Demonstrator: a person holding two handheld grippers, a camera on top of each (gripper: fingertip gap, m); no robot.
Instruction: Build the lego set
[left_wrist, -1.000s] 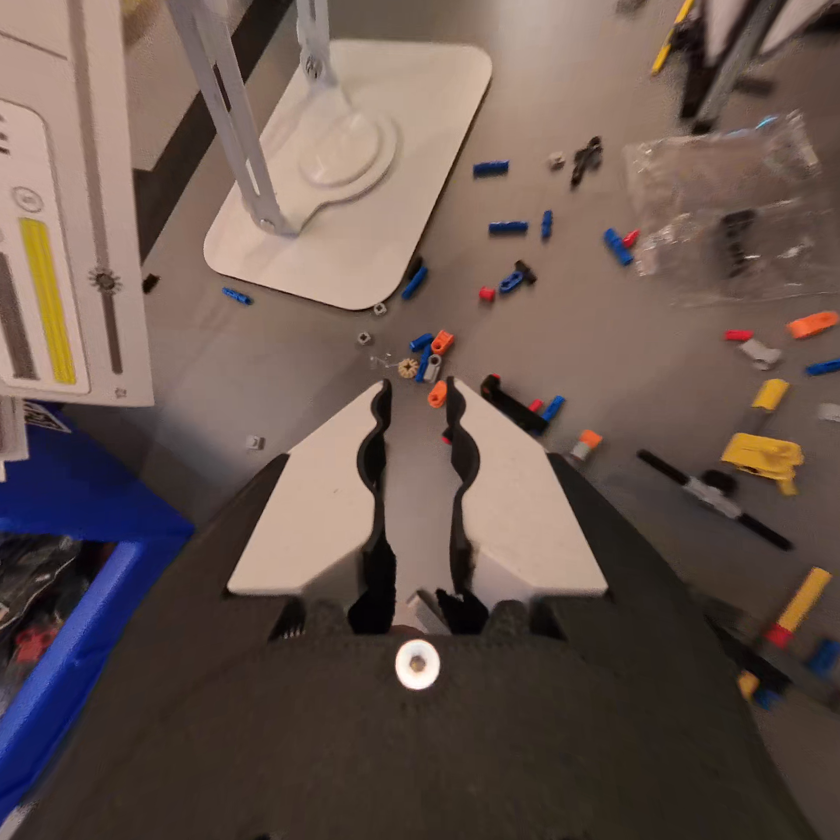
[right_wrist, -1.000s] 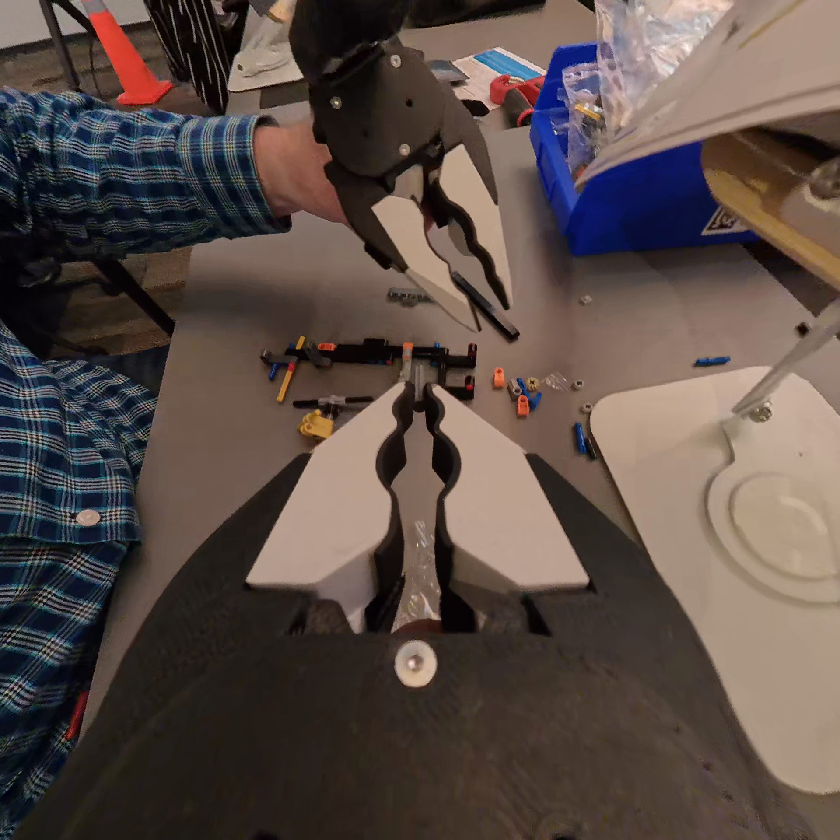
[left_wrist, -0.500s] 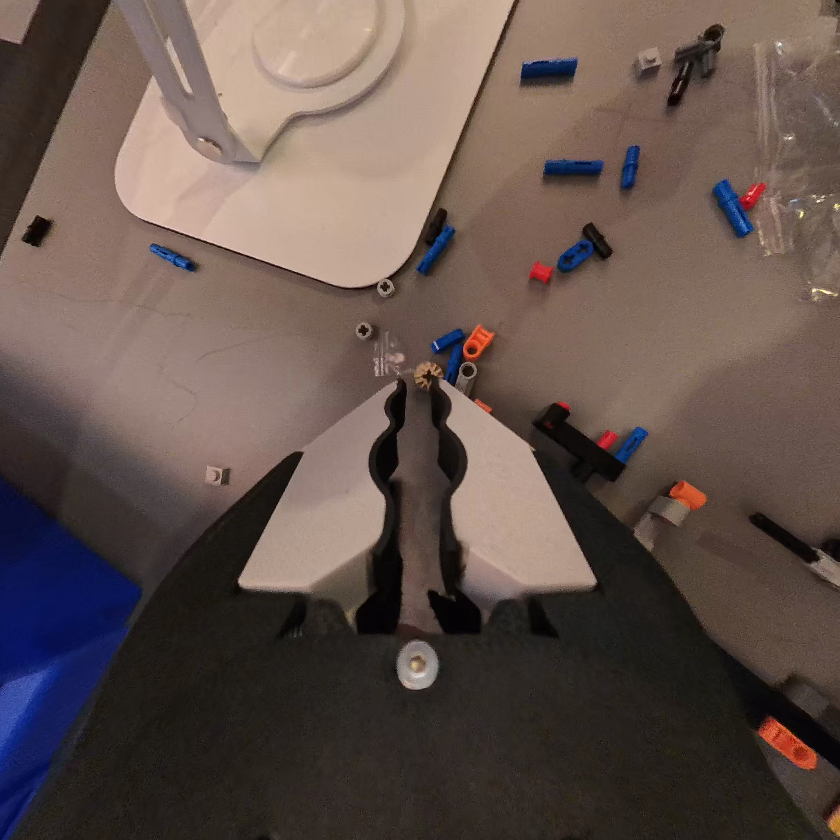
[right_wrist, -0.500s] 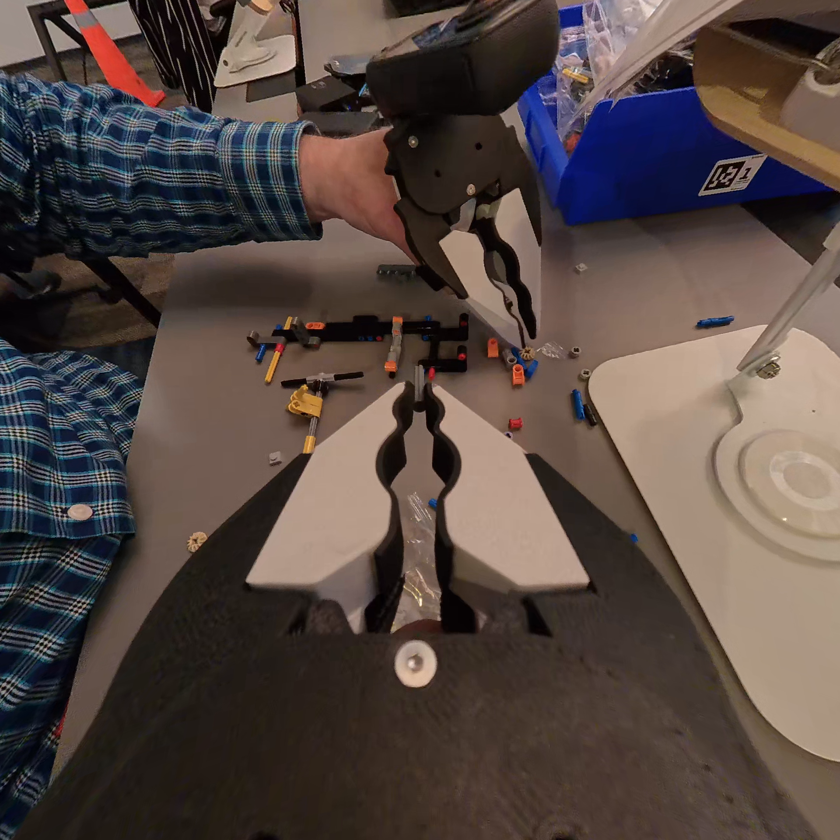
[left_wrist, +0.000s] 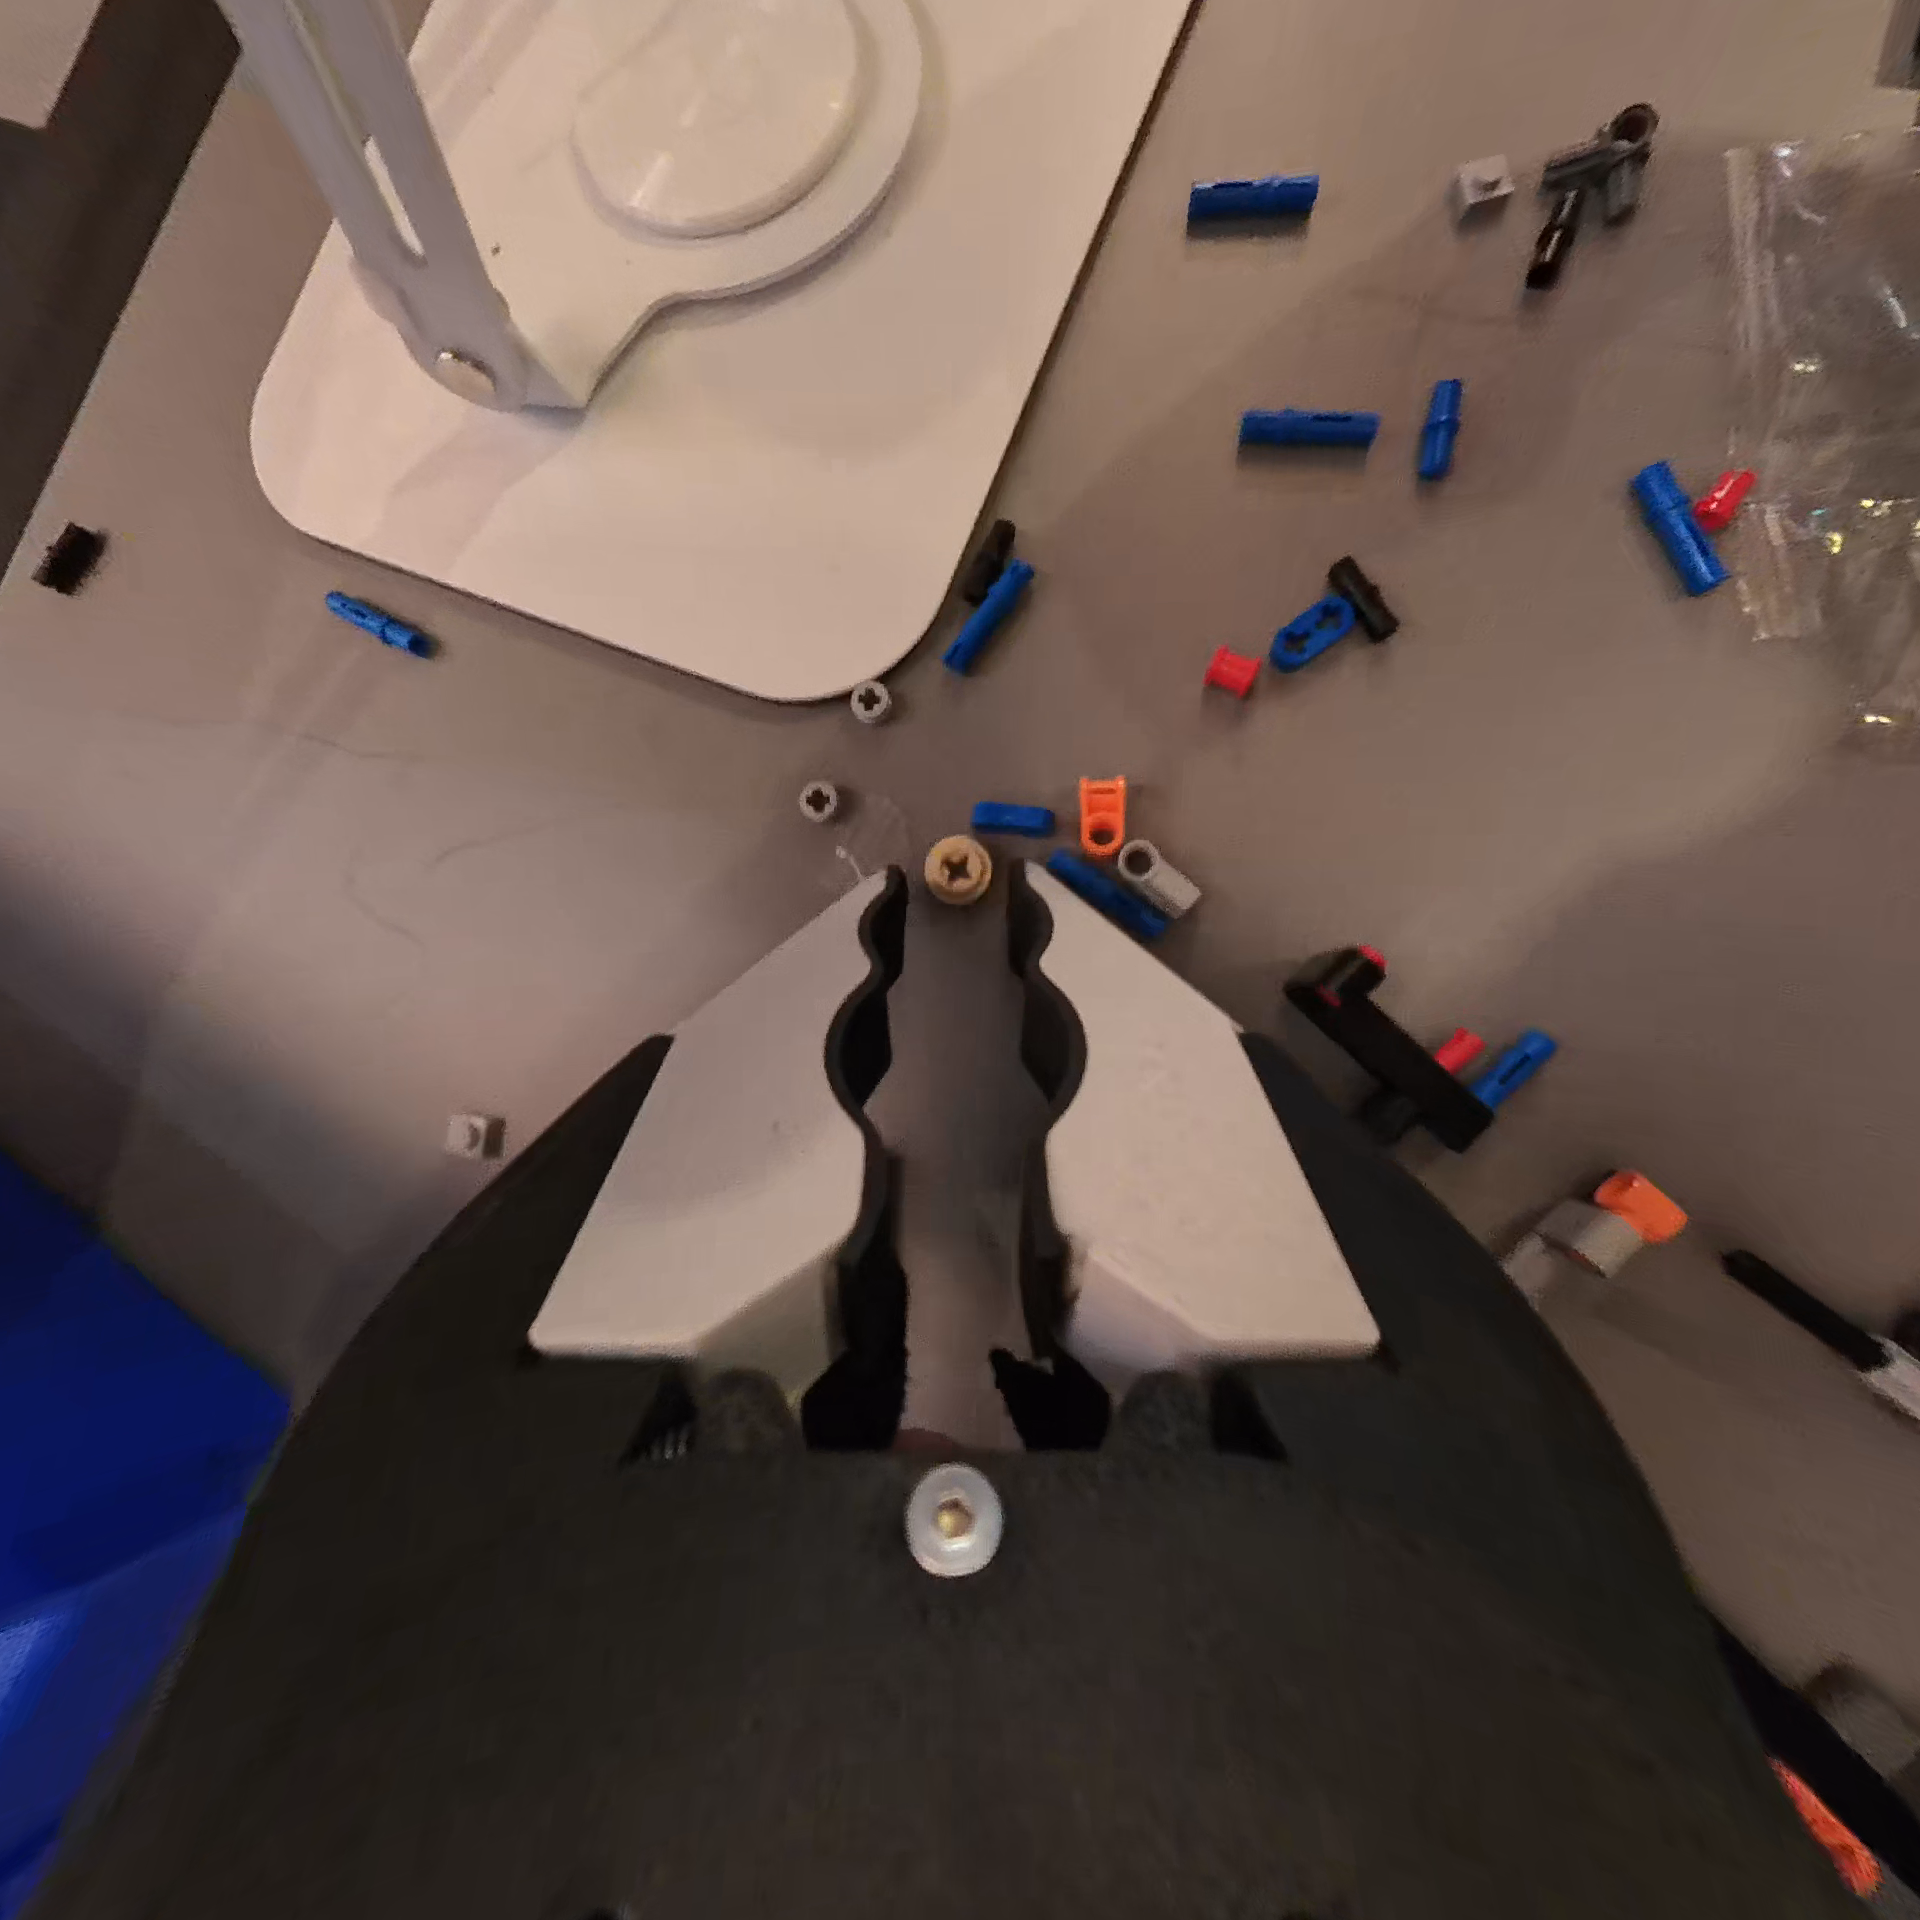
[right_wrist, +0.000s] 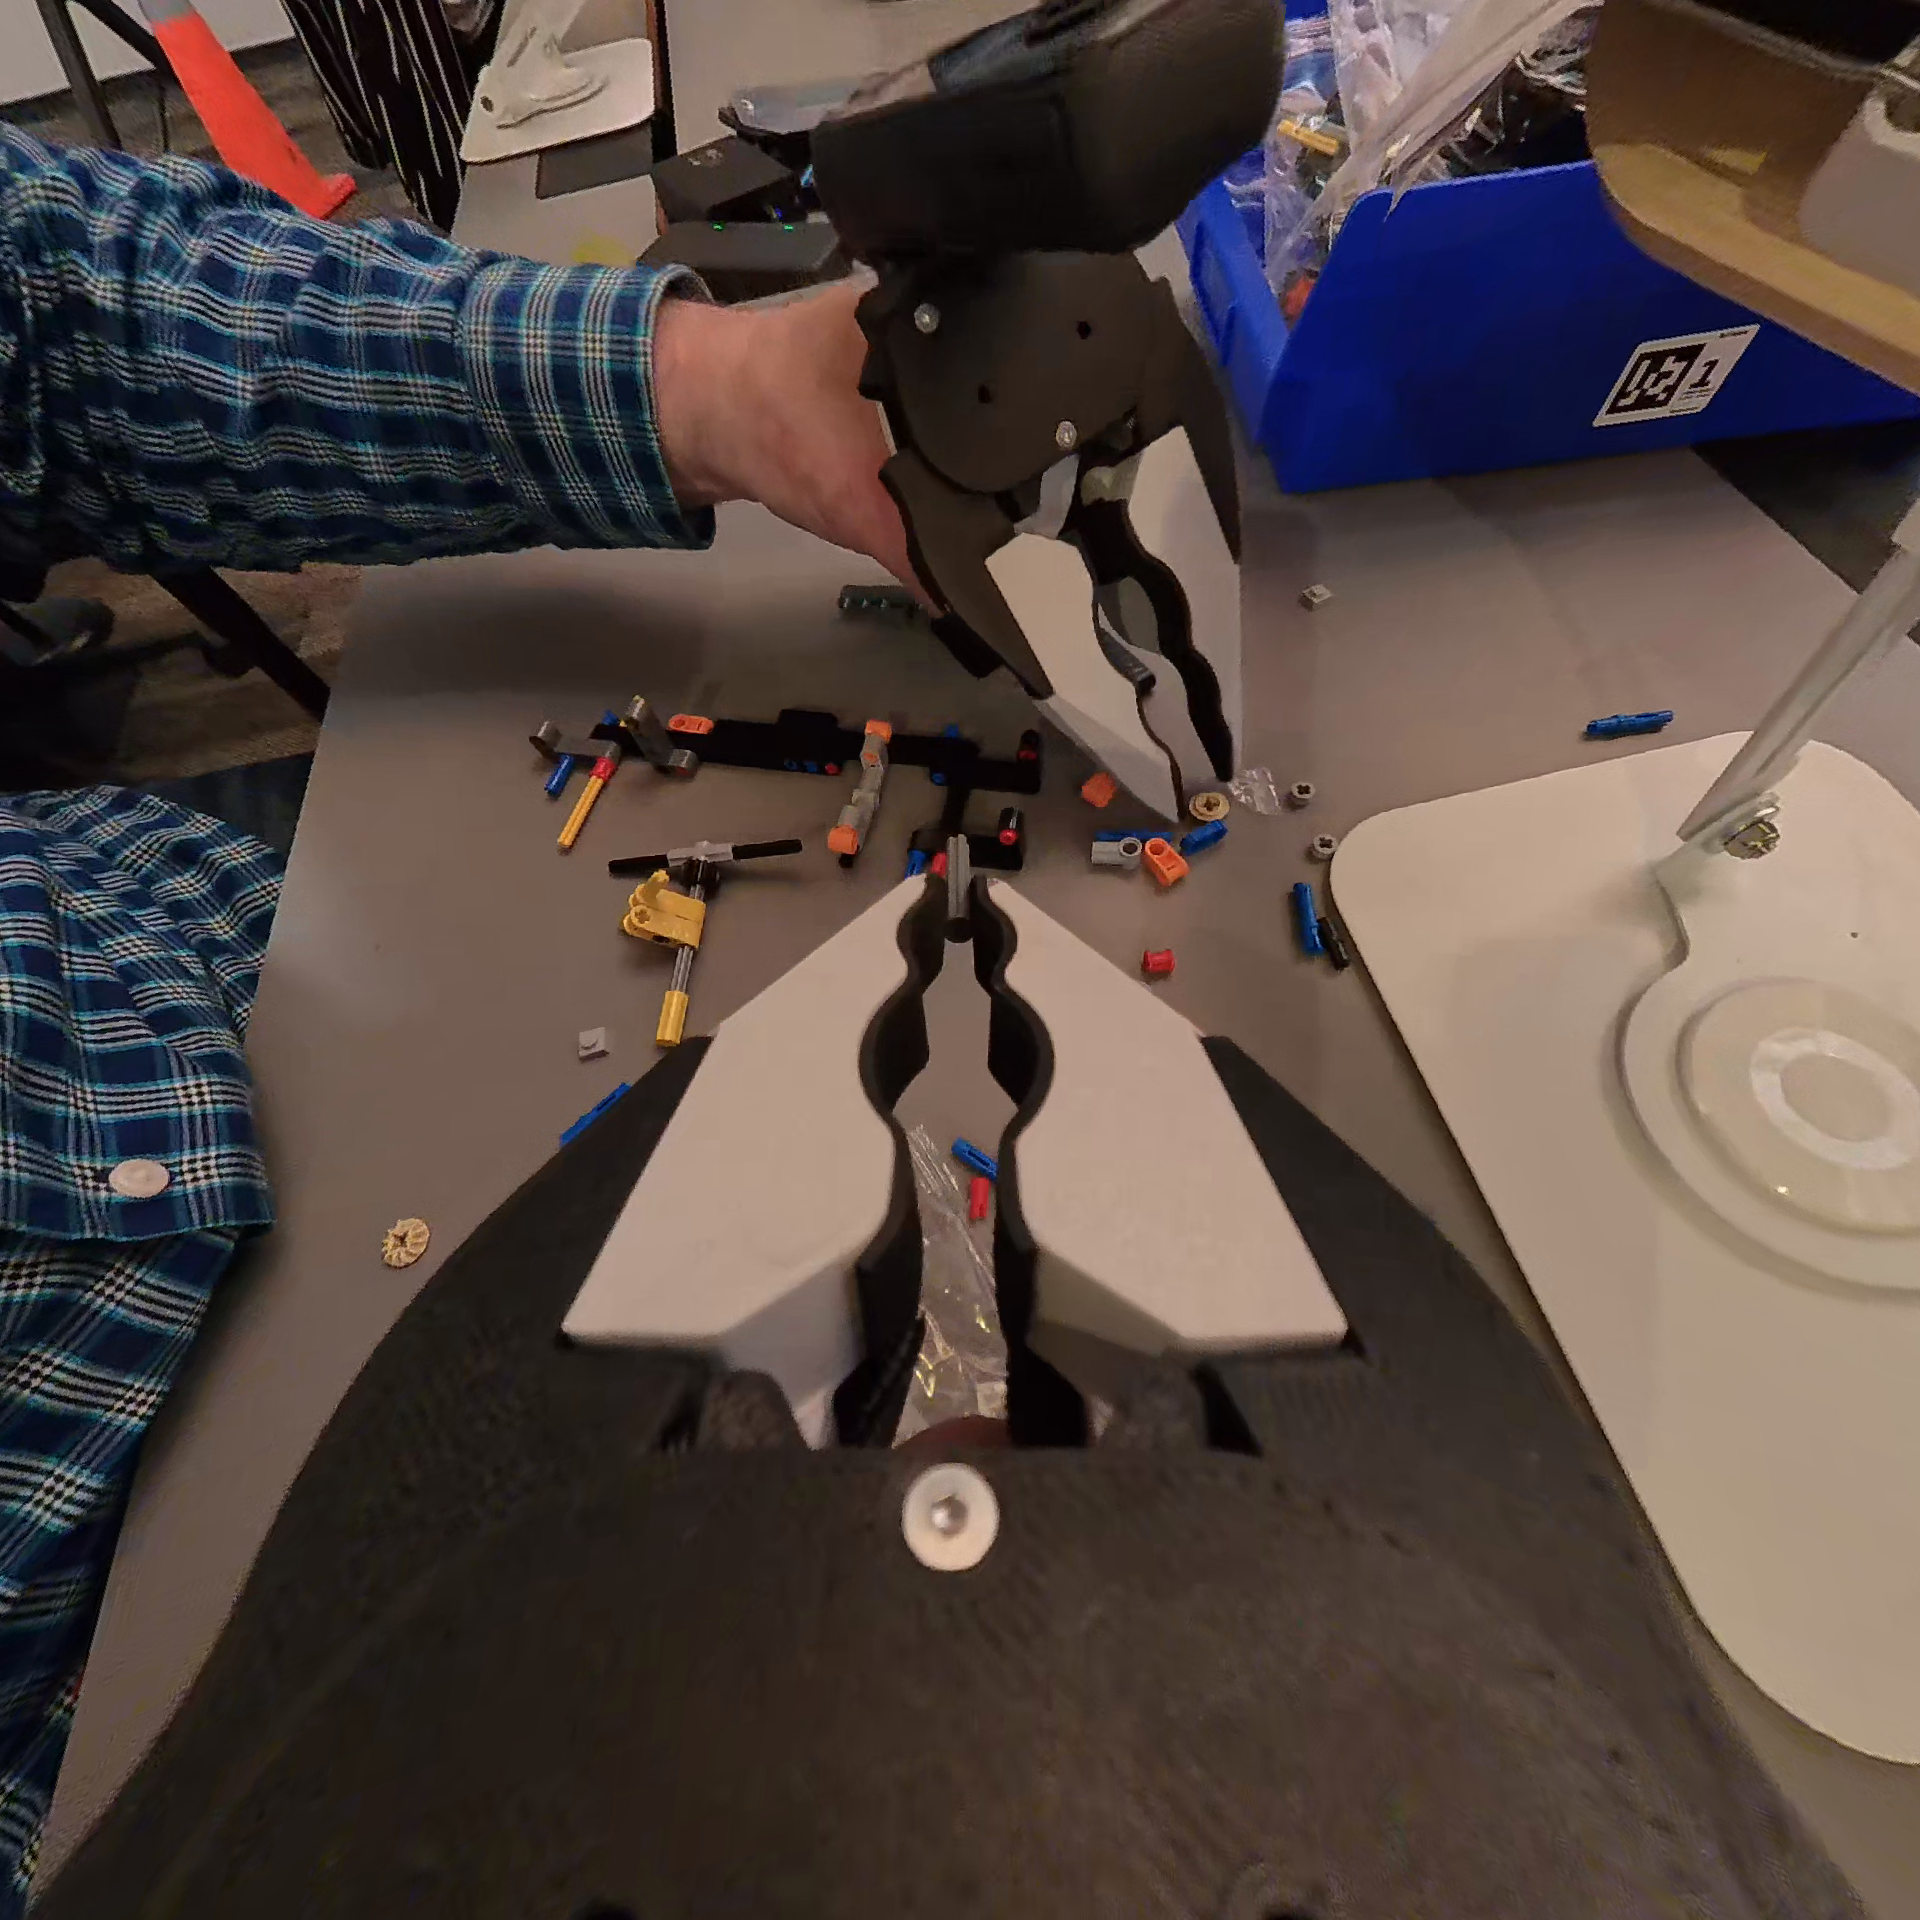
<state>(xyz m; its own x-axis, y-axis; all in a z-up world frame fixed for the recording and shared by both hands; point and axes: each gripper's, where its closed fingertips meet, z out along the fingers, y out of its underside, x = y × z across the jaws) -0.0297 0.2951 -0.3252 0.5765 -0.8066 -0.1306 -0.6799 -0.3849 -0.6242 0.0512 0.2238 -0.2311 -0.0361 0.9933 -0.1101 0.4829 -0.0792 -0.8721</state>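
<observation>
- In the left wrist view we see our left gripper (left_wrist: 958, 891) with its jaws apart, the tips on either side of a small tan round gear (left_wrist: 958, 871) with a cross-shaped hole, which lies flat on the grey bench (left_wrist: 312, 883) at frame centre.
- Just right of it lie a blue pin (left_wrist: 1013, 818), an orange connector (left_wrist: 1101, 814) and a light grey sleeve (left_wrist: 1158, 871); more blue, red and black pieces are scattered toward the upper right.
- A white stand base (left_wrist: 675, 416) fills the upper left.
- In the right wrist view our right gripper (right_wrist: 957, 883) has its jaws closed on a thin grey axle (right_wrist: 956, 871), which stands up between the tips at frame centre.
- Beyond it, left of centre, the partly built black beam assembly (right_wrist: 831, 743) lies on the bench, carrying orange, blue, red and grey parts.
- A yellow connector on an axle (right_wrist: 665, 914) lies below that assembly.
- A blue bin (right_wrist: 1507, 343) sits at the upper right.
</observation>
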